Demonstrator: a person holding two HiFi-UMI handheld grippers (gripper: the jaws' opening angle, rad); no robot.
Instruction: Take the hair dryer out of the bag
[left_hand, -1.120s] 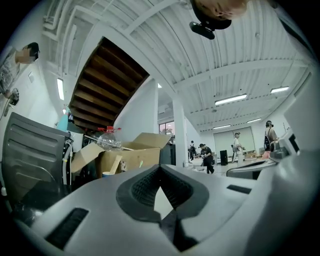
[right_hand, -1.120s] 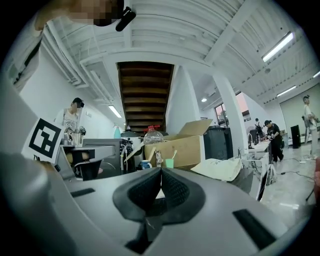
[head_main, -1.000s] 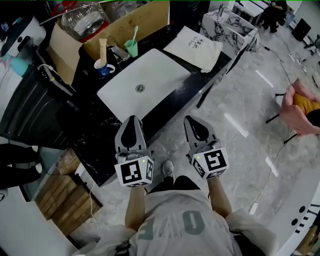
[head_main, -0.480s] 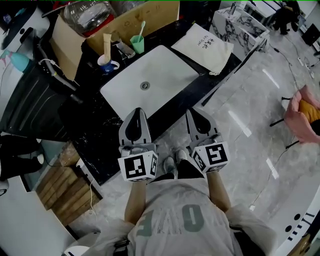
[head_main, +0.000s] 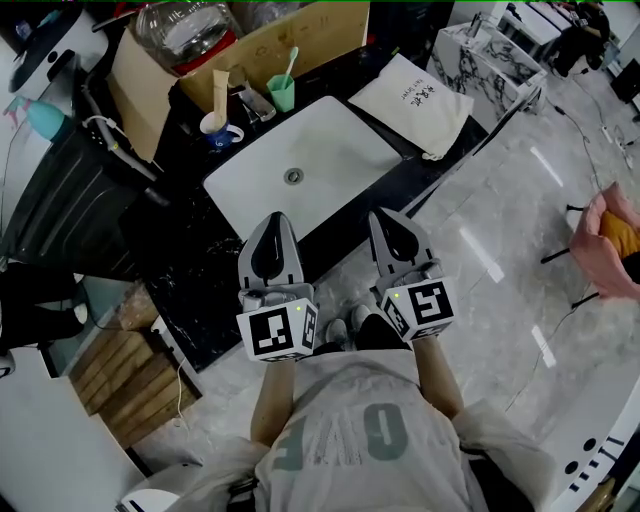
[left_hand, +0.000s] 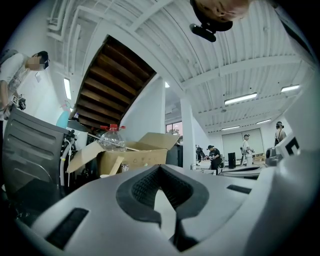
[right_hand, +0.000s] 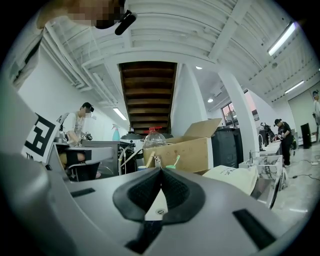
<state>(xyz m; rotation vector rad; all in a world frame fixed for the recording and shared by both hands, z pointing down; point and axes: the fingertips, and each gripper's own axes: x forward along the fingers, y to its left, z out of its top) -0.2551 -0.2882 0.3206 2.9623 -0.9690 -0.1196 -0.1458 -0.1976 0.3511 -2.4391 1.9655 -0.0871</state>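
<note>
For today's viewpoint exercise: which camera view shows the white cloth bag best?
The head view: the bag is seen whole from above on the dark counter, right of the sink. The right gripper view shows the bag low, edge-on. The left gripper view does not clearly show it.

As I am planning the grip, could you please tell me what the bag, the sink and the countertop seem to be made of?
Bag: apparently off-white cloth, matte; it lies limp with soft creases.
Sink: probably glazed ceramic; smooth, white, with a metal-looking drain.
Countertop: likely polished black stone; dark with pale veining.
</note>
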